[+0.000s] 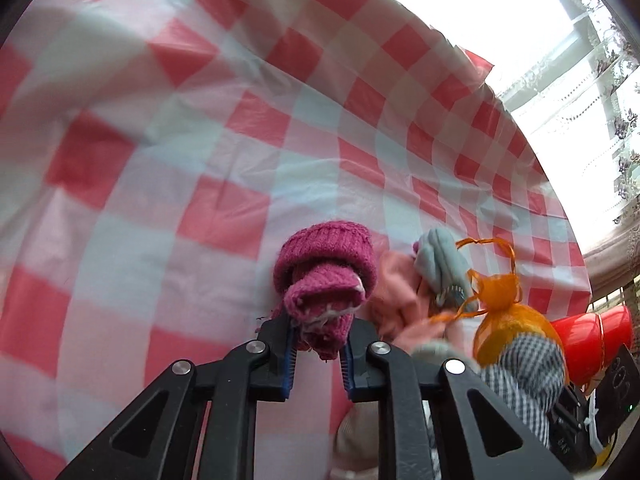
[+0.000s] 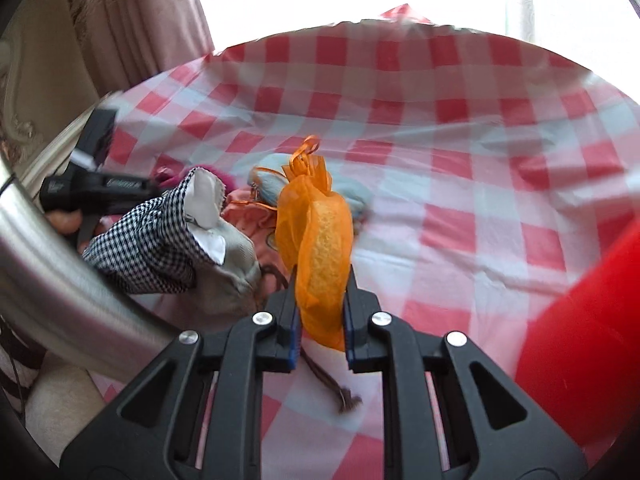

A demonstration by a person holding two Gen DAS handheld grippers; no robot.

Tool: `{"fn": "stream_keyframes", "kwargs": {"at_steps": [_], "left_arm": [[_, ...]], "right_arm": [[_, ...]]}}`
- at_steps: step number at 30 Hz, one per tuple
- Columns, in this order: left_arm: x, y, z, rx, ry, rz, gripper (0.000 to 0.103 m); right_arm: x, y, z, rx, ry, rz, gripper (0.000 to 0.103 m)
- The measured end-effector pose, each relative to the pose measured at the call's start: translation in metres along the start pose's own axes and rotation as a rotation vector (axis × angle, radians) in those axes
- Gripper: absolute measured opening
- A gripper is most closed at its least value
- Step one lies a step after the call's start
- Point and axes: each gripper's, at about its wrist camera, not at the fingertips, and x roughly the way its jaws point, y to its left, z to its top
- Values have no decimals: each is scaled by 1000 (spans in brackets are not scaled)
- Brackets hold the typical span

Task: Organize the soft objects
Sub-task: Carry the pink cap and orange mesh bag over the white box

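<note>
My left gripper (image 1: 318, 338) is shut on a magenta knitted hat (image 1: 326, 280) and holds it over the red-and-white checked cloth (image 1: 160, 160). My right gripper (image 2: 320, 320) is shut on an orange mesh pouch (image 2: 320, 240) with a yellow sponge inside; the pouch also shows in the left wrist view (image 1: 508, 320). Beside them lies a pile: a pink cloth (image 1: 396, 292), a pale blue soft item (image 1: 440, 264), and a black-and-white checked pouch (image 2: 160, 240).
A red cup (image 1: 592, 340) stands at the right edge of the left wrist view, and a red surface (image 2: 580, 340) fills the lower right of the right wrist view. A metal tube (image 2: 60, 280) crosses the left. Bright windows and curtains lie beyond the table.
</note>
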Motion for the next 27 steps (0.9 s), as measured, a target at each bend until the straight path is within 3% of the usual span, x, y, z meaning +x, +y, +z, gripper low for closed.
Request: {"fn": "stream_keyframes", "kwargs": {"at_steps": [11, 16, 27], "left_arm": [[-41, 13, -55, -19, -55, 38, 19], [-61, 5, -86, 9, -84, 70, 19], [-102, -13, -150, 56, -129, 96, 19]], "right_arm": [[-51, 4, -52, 77, -44, -145, 19], [-64, 9, -82, 118, -17, -199, 19], [-92, 32, -120, 93, 22, -239, 19]]}}
